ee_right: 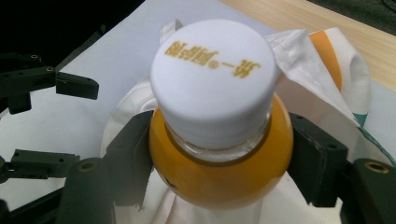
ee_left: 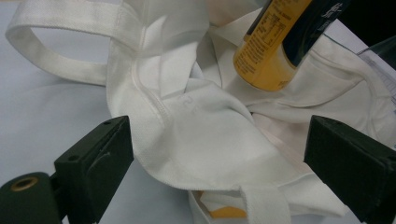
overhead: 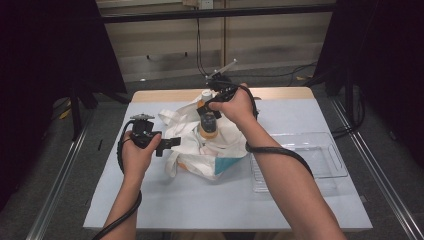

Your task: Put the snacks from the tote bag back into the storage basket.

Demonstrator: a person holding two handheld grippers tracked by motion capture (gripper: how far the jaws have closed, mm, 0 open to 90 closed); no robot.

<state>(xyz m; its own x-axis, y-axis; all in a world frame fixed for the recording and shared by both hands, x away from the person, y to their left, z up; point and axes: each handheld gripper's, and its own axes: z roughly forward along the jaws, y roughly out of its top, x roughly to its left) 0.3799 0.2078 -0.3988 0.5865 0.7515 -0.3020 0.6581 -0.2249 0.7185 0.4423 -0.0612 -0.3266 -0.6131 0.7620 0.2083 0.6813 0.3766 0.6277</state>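
Right hand-held gripper (ee_right: 219, 154) clamps the bottle (ee_right: 219, 140) above the bag (ee_left: 205, 126); left hand-held gripper (ee_left: 217, 163) gapes open beside the bag.

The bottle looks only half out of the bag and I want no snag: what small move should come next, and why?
Probably keep lifting the bottle straight up. The right gripper is clamped on its shoulder under the white cap, and its base hangs just above the white bag. The left gripper is open around the bag's rim, gripping nothing, so a sideways pull could drag the cloth.
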